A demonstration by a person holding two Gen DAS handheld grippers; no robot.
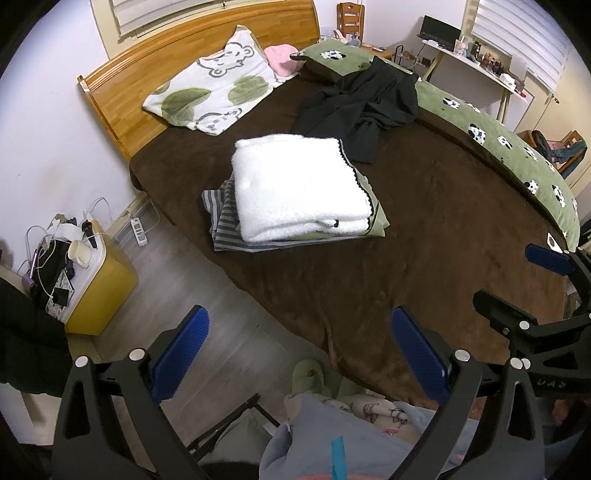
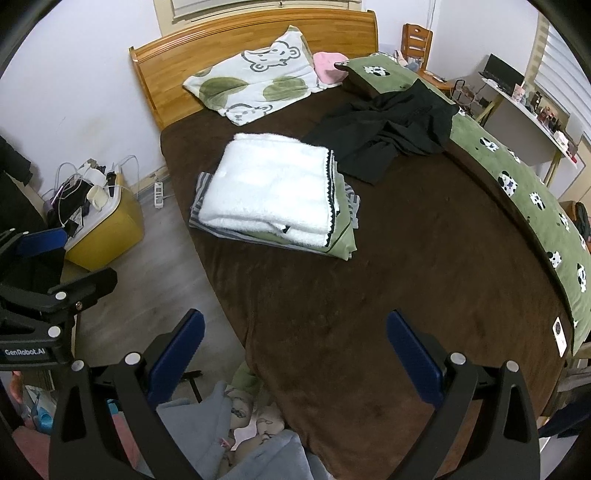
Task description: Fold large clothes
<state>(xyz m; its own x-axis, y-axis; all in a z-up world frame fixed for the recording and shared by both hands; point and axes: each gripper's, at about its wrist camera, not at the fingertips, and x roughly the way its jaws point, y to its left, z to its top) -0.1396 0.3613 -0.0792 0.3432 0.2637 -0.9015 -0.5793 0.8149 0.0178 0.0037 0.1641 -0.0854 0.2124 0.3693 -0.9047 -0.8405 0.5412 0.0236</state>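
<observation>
both wrist views look down from the foot of the bed [image 1: 424, 236] toward the headboard [image 2: 229, 40], sharing nearly everything.

Bedroom with pale walls [image 2: 92, 74], grey wood floor [image 1: 207, 306], a bed [image 2: 406, 258] with wooden headboard [image 2: 236, 40], window blinds [image 1: 517, 33], a white desk [image 1: 476, 70] and yellow bedside cabinet [image 1: 103, 288]

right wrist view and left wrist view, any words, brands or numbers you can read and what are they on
"GenRobot.AI": white print on the black body of the left gripper, seen at the left edge of the right wrist view.
Mirrored or blurred letters on the right gripper body in the left wrist view: not readable.
White tag on the green quilt: print too small to read.
Items on the desk: too small to read.
</observation>
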